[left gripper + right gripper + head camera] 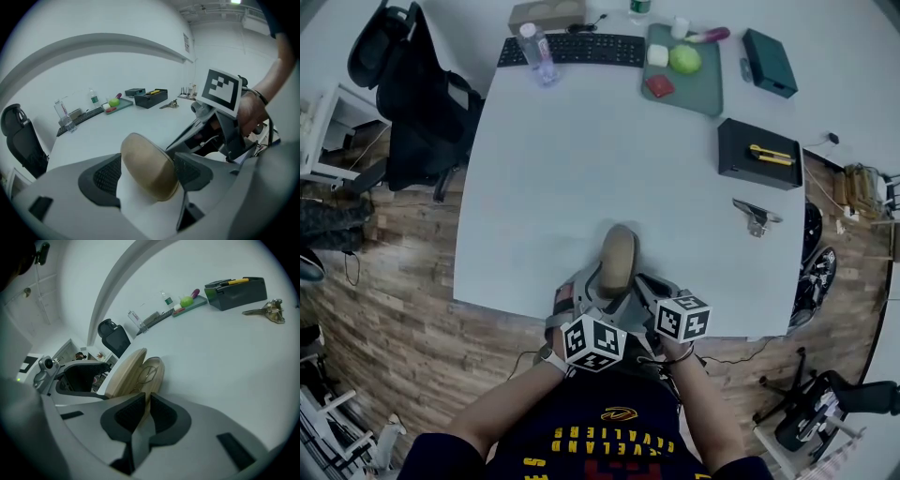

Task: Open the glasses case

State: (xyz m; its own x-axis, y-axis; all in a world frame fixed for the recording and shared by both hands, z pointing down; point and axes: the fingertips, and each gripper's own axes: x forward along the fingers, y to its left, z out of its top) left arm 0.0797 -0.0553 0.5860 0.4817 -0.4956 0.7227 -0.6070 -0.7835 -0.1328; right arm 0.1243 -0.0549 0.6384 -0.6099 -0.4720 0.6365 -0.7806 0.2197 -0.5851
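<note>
Left claw (151, 172) clamps the glasses case (145, 159) between its jaws. Right claw (146, 405), pinching one shell's edge (glasses (146, 373) ahead), should peel slowly outward.

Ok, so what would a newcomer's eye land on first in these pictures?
The tan glasses case at the near edge of the white table: the left gripper clamps it, the right gripper pinches one half's rim, and it stands partly open with glasses showing inside. Next, the green tray at the far side and the black box with a yellow tool on it at the right.
</note>
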